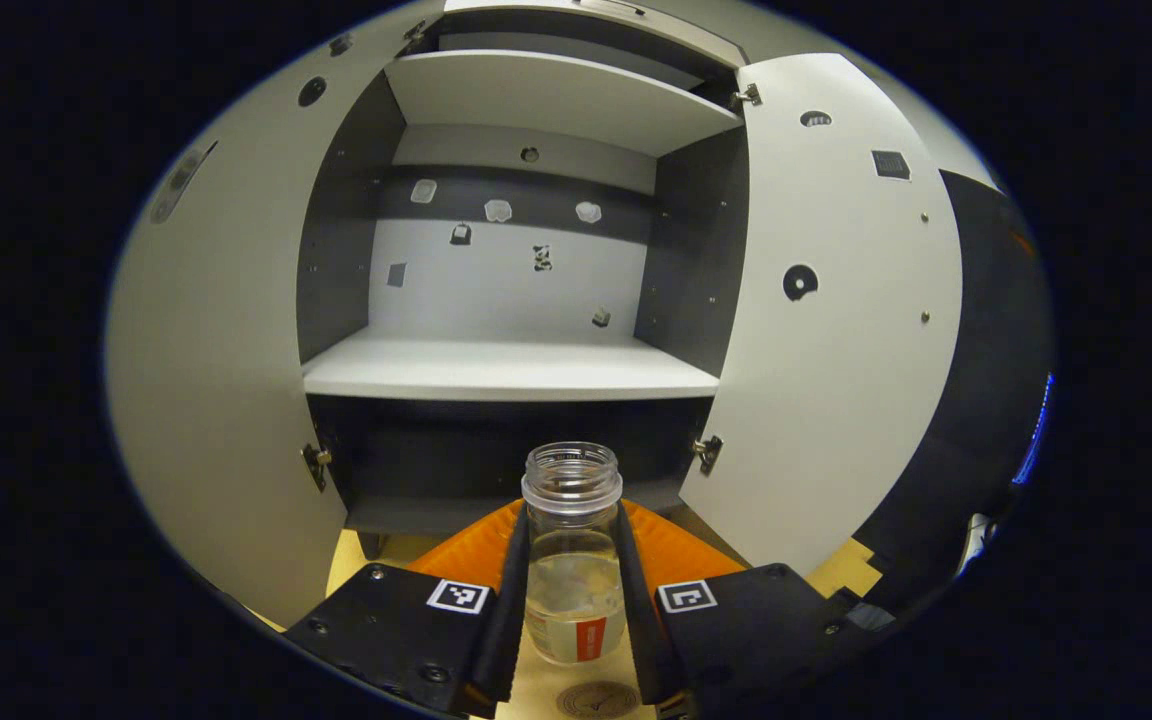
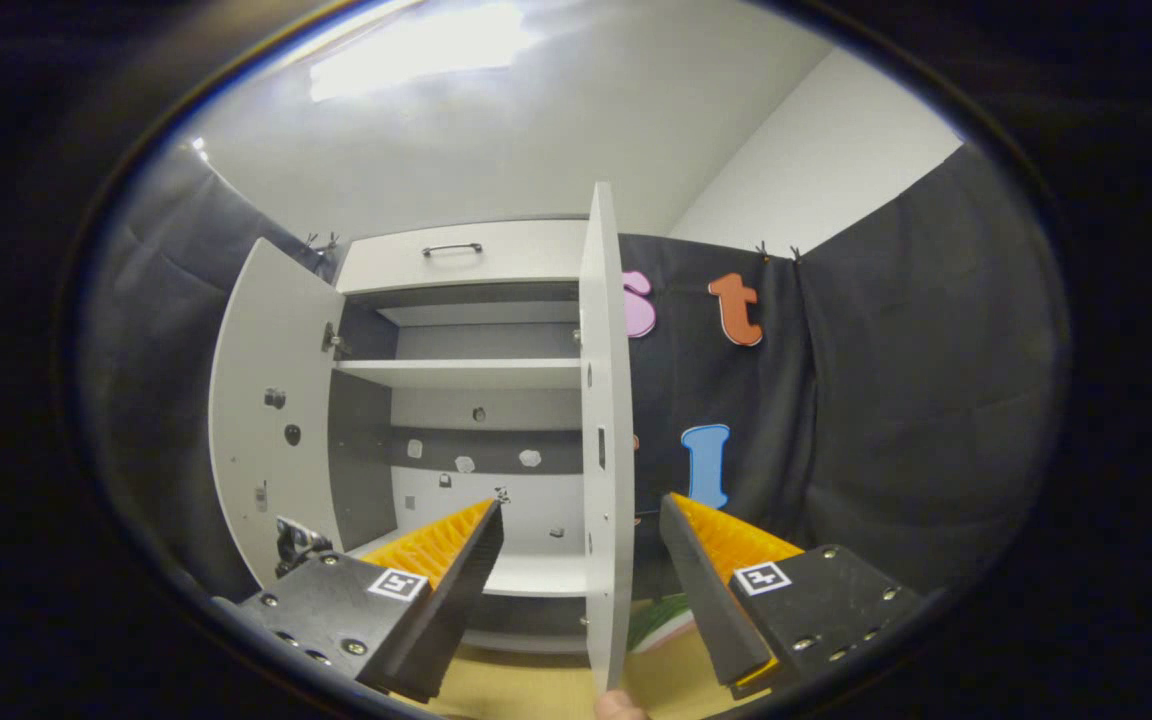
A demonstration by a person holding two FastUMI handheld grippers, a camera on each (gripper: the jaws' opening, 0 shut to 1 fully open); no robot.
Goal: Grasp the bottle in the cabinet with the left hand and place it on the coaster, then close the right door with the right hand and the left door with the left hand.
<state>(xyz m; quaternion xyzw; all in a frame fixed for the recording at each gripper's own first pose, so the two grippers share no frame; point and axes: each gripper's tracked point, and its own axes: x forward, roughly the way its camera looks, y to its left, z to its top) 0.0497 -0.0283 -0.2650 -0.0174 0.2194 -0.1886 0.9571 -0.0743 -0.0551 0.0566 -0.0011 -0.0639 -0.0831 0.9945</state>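
Item: my left gripper (image 1: 572, 585). Both fingers press the sides of the bottle (image 1: 573, 555), one on each flank, so it is clamped on it.

Item: bottle. Clear glass or plastic, upright, mouth open with no cap on, a little liquid or residue low inside, a label with a red patch near its base. It sits out of the cabinet (image 1: 511, 365), in front of the lower shelf, above the pale wooden table (image 1: 361, 560).

Item: coaster (image 1: 597, 699). A round disc with a printed emblem lies on the table just near of the bottle's base, partly cut off at the bottom edge; I cannot tell whether the bottle touches it.

Item: cabinet. White shelves, grey interior; small fittings and stickers on the back panel. Left door (image 1: 211, 400) and right door (image 1: 831, 300) both swung wide.

Item: my right gripper (image 2: 581, 545). Fingers well apart, holding nothing. The right door (image 2: 606, 440) stands edge-on between them, farther off. A fingertip (image 2: 619, 707) shows at the bottom edge by the door's lower corner. The cabinet's top drawer (image 2: 461, 255) carries a bar handle (image 2: 452, 248).
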